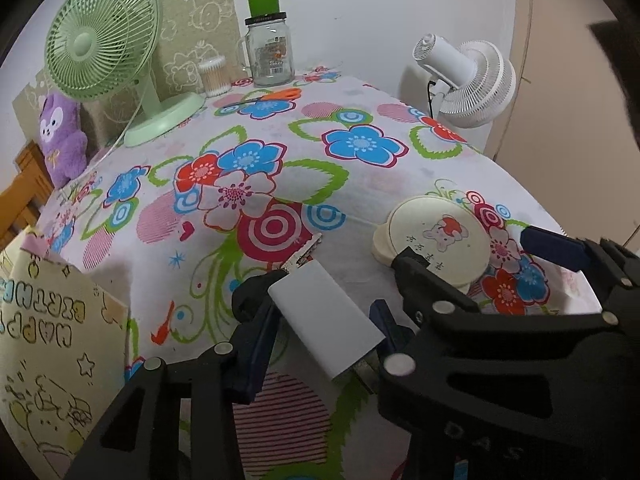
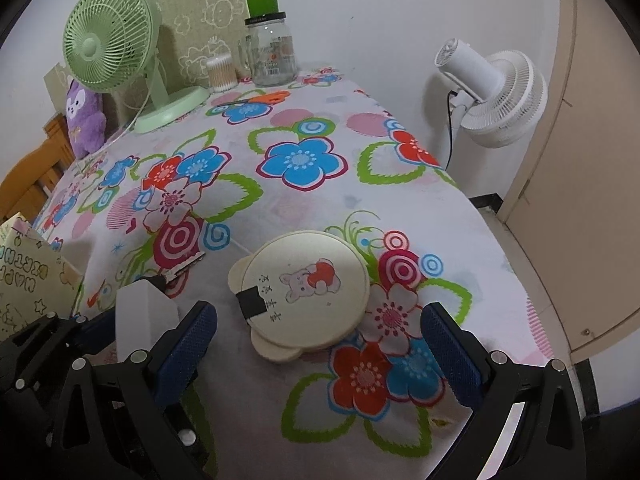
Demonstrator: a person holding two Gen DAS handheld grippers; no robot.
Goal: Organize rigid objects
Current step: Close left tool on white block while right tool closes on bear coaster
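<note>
A white rectangular block (image 1: pixel 324 320) sits tilted between the blue pads of my left gripper (image 1: pixel 320 304), which is shut on it just above the flowered tablecloth (image 1: pixel 360 184). The right wrist view shows the same block (image 2: pixel 140 312) at lower left. A cream round case with bear ears and a cartoon print (image 2: pixel 304 292) lies flat on the cloth. My right gripper (image 2: pixel 320 348) stands open with one pad on each side of the case's near edge, not touching it. From the left wrist view, the case (image 1: pixel 436 240) lies right of the block. A small silver metal piece (image 1: pixel 304 256) lies beyond the block.
At the back stand a green fan (image 1: pixel 104 36), a glass jar with a green lid (image 1: pixel 270 52), a cotton swab tub (image 1: pixel 214 76) and orange scissors (image 1: pixel 276 96). A purple plush (image 1: pixel 60 136) and a printed bag (image 1: pixel 48 340) are left. A white fan (image 2: pixel 492 92) hangs off the right edge.
</note>
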